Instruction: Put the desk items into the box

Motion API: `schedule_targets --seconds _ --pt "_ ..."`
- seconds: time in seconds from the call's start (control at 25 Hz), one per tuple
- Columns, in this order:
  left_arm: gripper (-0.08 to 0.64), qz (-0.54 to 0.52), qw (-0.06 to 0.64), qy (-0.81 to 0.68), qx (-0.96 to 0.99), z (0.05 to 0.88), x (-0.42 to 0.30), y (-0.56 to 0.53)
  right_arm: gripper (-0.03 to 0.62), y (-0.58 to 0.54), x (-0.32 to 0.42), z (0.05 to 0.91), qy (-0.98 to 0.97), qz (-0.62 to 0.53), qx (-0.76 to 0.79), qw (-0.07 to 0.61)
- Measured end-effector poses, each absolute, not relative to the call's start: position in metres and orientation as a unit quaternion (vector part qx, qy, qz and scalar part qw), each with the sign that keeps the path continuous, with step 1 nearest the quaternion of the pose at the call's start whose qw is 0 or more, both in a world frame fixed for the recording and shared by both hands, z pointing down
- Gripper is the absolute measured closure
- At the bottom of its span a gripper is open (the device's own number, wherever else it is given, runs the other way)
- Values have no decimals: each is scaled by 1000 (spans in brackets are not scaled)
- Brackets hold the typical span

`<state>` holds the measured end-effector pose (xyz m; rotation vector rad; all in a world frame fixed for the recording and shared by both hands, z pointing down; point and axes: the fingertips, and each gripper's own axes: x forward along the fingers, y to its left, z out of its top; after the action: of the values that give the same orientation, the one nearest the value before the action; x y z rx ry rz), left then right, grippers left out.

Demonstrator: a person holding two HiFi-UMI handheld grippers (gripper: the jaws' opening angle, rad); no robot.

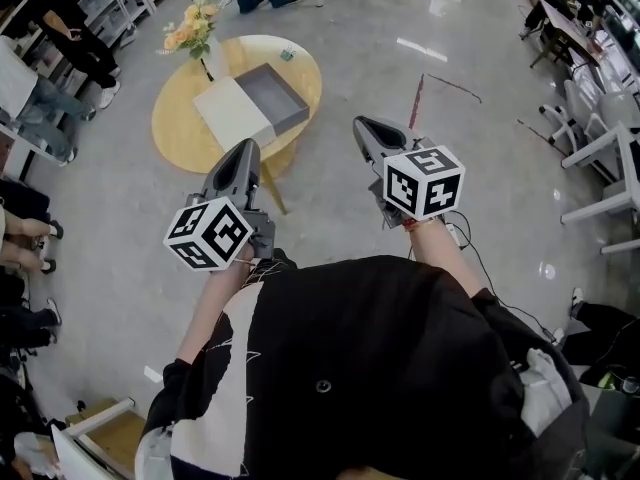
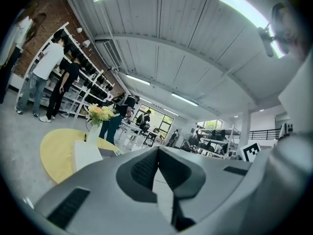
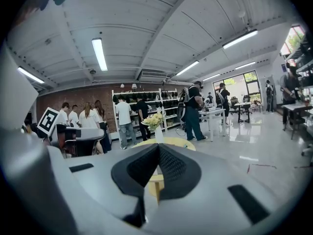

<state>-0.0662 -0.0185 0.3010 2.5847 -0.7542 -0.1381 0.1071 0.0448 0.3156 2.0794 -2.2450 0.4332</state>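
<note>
black-clad torso [image 1: 370, 368] fills 6 o'clock. round yellow table [image 1: 185, 128] sits at 11 o'clock, well apart. on it the open grey box [image 1: 272, 96] faces up, long axis 11 to 5 o'clock, white lid [image 1: 232, 113] beside. left gripper [image 1: 245, 150] and right gripper [image 1: 362, 124] are held level, jaws together, empty, likely since nothing is within reach. small teal item [image 1: 286, 55] lies at the table's 1 o'clock edge.

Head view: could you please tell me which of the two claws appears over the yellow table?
The left claw: its tip overlaps the yellow table's near edge, whereas the right claw shows against bare grey floor, to the table's right.
</note>
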Motion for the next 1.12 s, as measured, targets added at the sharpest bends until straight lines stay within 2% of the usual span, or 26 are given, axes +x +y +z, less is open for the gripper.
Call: schedule_targets --seconds 1.12 --pt "551 -36 260 -277 924 332 -36 -74 588 -13 136 352 -725 180 663 47"
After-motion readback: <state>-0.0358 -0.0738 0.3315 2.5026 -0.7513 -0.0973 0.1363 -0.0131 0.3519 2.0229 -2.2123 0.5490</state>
